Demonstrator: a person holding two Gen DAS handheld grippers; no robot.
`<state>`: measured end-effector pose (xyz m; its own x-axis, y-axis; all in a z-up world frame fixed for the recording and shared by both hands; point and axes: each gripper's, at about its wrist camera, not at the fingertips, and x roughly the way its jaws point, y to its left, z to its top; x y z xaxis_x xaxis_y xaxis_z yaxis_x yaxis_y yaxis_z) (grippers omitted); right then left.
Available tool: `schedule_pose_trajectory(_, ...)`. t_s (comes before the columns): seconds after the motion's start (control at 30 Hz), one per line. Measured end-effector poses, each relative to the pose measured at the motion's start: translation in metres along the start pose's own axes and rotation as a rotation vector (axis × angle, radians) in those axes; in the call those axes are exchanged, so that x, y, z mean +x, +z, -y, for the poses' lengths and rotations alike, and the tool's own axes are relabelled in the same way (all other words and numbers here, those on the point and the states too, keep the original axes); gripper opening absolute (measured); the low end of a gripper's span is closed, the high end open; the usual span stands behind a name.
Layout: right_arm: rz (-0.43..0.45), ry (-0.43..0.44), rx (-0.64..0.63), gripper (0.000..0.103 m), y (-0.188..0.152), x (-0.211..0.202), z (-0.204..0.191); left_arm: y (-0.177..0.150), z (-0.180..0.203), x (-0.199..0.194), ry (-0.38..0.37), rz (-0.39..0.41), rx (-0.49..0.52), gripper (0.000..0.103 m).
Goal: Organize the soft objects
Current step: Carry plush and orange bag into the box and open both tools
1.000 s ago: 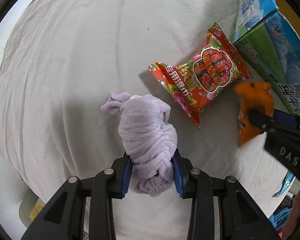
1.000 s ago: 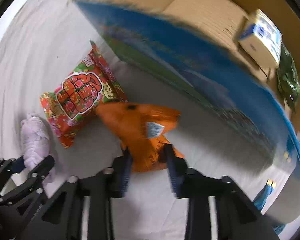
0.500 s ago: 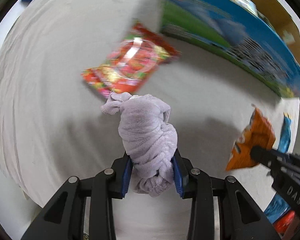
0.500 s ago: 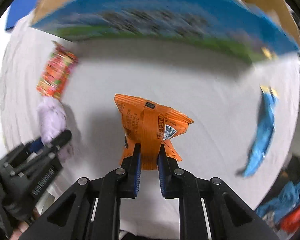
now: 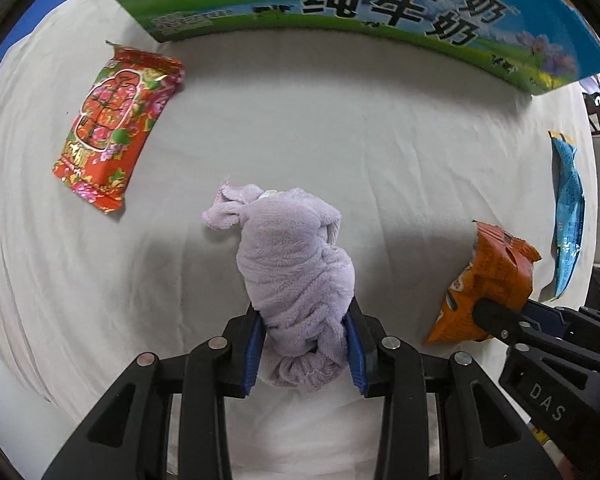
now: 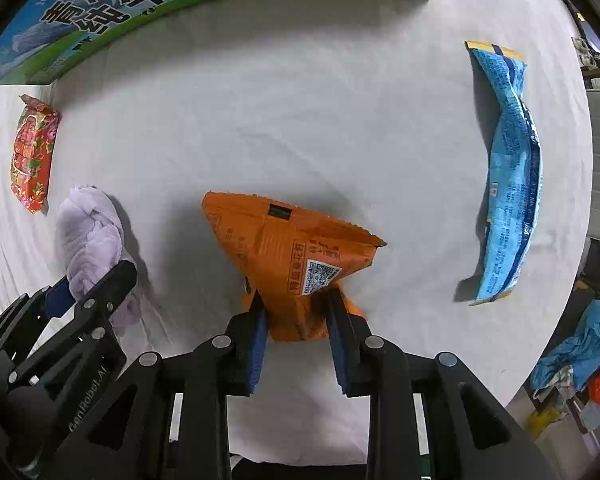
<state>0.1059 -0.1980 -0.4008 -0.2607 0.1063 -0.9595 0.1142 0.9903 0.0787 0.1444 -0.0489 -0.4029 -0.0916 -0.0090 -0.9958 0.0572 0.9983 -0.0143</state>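
My left gripper point(image 5: 306, 334) is shut on a bundled lilac towel point(image 5: 296, 264) and holds it over the white cloth. The towel also shows in the right wrist view point(image 6: 90, 240). My right gripper point(image 6: 296, 320) is shut on an orange snack bag point(image 6: 292, 256), which also shows at the right of the left wrist view point(image 5: 488, 292). A red flowered snack pack point(image 5: 114, 128) lies at the far left, and also appears in the right wrist view point(image 6: 32, 156). A blue snack bag point(image 6: 508, 168) lies at the right.
A large blue and green milk carton box point(image 5: 380, 12) stands along the far edge of the white-clothed table point(image 5: 340, 128). Blue and orange clutter point(image 6: 580, 360) sits beyond the table's right edge.
Both grippers have swung round with their loads, so the box side now spans the far edge. The red pack has shifted to the left of both views. The blue bag has come into view.
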Motion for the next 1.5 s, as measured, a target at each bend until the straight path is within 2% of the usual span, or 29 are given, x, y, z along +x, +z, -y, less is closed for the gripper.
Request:
schedule_pose_trajectory(0.03,0.0,0.003,0.002,0.029,0.0,0.001,0.001,0.009,0.012,-0.006,0.005,-0.002,0.0,0.033)
schedule_pose_trajectory(0.13,0.001,-0.003,-0.014,0.023,0.004,-0.002,-0.002,0.0,0.022,0.003,0.005,-0.002,-0.003,0.033)
schedule_pose_trajectory(0.2,0.004,-0.01,-0.027,0.02,0.024,-0.015,-0.006,0.003,0.012,0.005,0.007,0.001,-0.002,0.033)
schedule_pose_trajectory(0.33,0.025,-0.004,-0.04,0.016,0.012,-0.026,-0.001,0.009,0.012,-0.008,0.007,0.007,-0.006,0.033)
schedule_pose_trajectory(0.5,0.062,0.044,-0.054,0.016,0.006,-0.054,-0.001,0.006,0.013,-0.024,-0.016,0.021,-0.003,0.033)
schedule_pose_trajectory(0.67,0.143,0.095,-0.09,0.016,-0.003,-0.109,-0.003,0.008,0.01,-0.076,-0.053,0.095,0.006,0.033)
schedule_pose_trajectory(0.87,0.279,0.128,-0.156,0.016,-0.001,-0.201,-0.006,0.023,0.006,-0.164,-0.093,0.242,0.025,0.033)
schedule_pose_trajectory(1.1,0.384,0.14,-0.182,0.016,0.038,-0.268,-0.018,0.068,0.003,-0.242,-0.092,0.391,0.046,0.033)
schedule_pose_trajectory(1.23,0.405,0.123,-0.179,0.016,0.076,-0.287,-0.024,0.103,-0.004,-0.253,-0.07,0.424,0.05,0.033)
schedule_pose_trajectory(1.37,0.376,0.093,-0.173,0.016,0.117,-0.284,-0.029,0.146,-0.01,-0.245,-0.054,0.388,0.05,0.033)
schedule_pose_trajectory(1.5,0.287,0.054,-0.176,0.016,0.161,-0.259,-0.035,0.188,-0.014,-0.222,-0.055,0.307,0.052,0.033)
